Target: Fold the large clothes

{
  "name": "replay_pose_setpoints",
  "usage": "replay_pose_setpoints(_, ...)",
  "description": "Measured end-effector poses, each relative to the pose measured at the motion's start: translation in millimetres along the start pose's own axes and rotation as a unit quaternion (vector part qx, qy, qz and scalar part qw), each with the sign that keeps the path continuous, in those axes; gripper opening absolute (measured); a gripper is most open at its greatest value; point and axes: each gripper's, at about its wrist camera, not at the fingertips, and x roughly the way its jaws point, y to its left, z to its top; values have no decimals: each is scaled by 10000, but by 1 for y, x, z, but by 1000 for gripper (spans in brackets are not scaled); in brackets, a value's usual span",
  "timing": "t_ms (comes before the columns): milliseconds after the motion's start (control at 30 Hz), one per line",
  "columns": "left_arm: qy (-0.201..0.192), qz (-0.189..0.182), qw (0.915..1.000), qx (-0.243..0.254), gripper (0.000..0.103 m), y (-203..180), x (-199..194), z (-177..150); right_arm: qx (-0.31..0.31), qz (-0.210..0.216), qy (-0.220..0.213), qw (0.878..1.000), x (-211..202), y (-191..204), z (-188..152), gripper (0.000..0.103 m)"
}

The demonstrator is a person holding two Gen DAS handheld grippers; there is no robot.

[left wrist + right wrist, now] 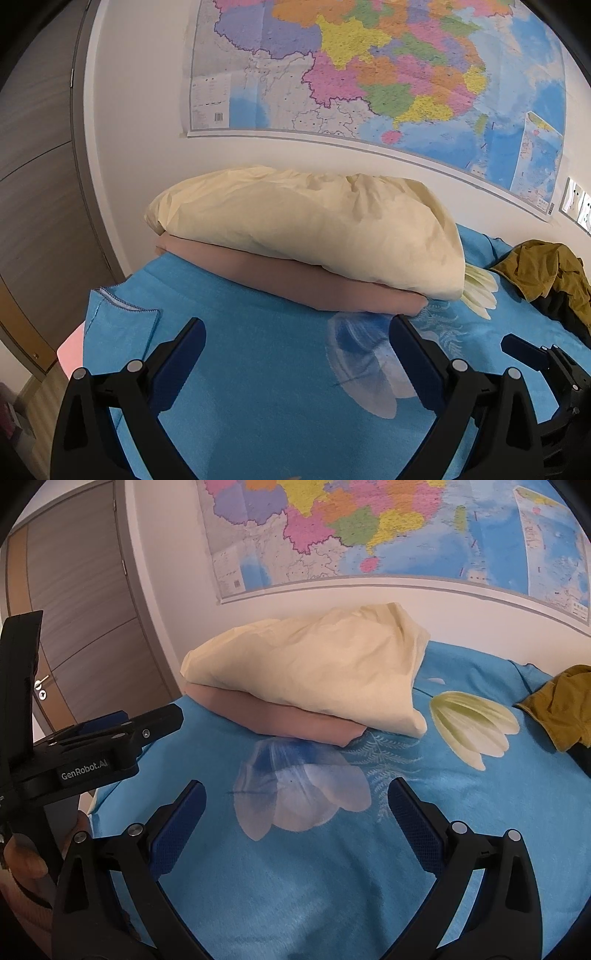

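A crumpled mustard-brown garment [543, 269] lies at the far right of the blue bed sheet [258, 369], with dark cloth under it; it also shows in the right wrist view [557, 712]. My left gripper [297, 328] is open and empty, held over the sheet in front of the pillows. My right gripper [295, 792] is open and empty over the flower print on the sheet [295, 886]. The right gripper's fingers [524, 349] show at the right edge of the left wrist view. The left gripper's body [110, 738] shows at the left of the right wrist view.
A cream pillow [306, 225] lies on a pink pillow [295, 280] against the white wall. A large coloured map [369, 66] hangs above. A brown door [74, 602] stands at the left. The bed's left edge [88, 325] is close to my left gripper.
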Motion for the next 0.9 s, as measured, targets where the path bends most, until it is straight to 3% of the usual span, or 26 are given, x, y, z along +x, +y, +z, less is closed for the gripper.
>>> replay_pose_setpoints(900, -10, -12, 10000, 29, 96, -5, -14, -12, 12, -34, -76, 10000, -14, 3, -7, 97)
